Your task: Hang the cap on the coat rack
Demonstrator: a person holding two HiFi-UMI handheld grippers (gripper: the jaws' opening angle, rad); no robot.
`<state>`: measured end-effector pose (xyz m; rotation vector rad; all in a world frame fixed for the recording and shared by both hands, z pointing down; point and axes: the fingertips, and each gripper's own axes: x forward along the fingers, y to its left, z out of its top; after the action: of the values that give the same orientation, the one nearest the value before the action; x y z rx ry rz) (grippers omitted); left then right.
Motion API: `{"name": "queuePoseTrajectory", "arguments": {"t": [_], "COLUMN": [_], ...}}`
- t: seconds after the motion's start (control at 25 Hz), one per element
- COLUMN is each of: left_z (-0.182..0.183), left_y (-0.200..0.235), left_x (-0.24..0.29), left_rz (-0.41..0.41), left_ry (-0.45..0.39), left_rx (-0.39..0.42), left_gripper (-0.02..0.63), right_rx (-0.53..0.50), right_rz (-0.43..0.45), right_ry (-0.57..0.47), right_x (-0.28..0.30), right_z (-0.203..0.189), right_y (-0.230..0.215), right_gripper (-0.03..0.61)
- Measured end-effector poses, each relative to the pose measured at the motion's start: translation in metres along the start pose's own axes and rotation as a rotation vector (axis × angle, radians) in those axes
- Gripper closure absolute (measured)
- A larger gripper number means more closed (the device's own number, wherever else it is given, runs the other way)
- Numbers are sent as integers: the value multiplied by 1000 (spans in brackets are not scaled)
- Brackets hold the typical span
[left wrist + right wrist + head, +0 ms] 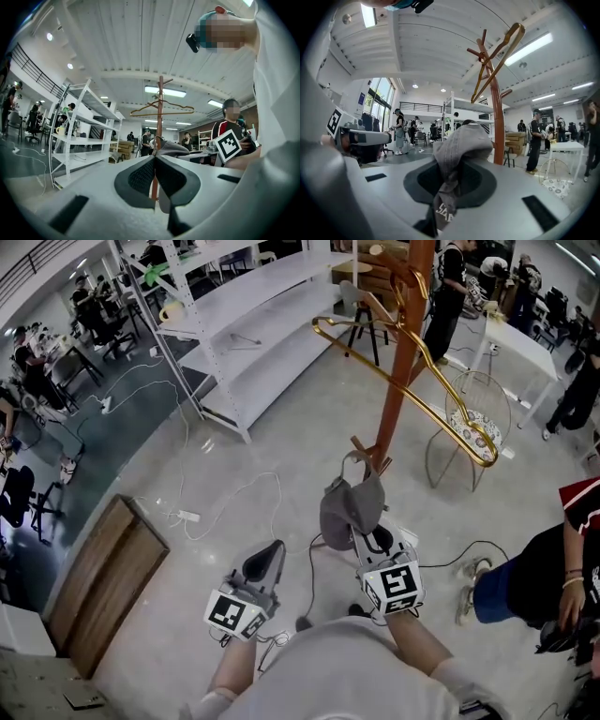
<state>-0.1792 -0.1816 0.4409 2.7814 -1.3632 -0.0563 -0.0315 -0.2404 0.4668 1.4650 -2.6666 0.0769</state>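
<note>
the head camera sits over the person's shoulders and looks steeply down onto the floor, the coat rack [401,362] rising just ahead of it. the left gripper [154,164] carries its camera low and level, close behind the jaws, with the rack straight ahead. the right gripper [450,176] camera stands nearer the rack, pole just right of centre, a grey cap [461,140] crowding its middle. all three share the rack and the white shelving [258,367] left of it.
</note>
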Motion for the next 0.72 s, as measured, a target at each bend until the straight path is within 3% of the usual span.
{"name": "queuePoseTrajectory", "arguments": {"t": [0.72], "left_z": [-5], "left_y": [6], "left_x": [-2], "left_rz": [2], "left_ry": [19], "left_rx": [0], "left_gripper": [604], "right_rx": [-26], "right_rz": [-92], "right_ry": [78], "right_x": [25], "right_z": [-36], "right_y": [-37], "right_gripper": [528]}}
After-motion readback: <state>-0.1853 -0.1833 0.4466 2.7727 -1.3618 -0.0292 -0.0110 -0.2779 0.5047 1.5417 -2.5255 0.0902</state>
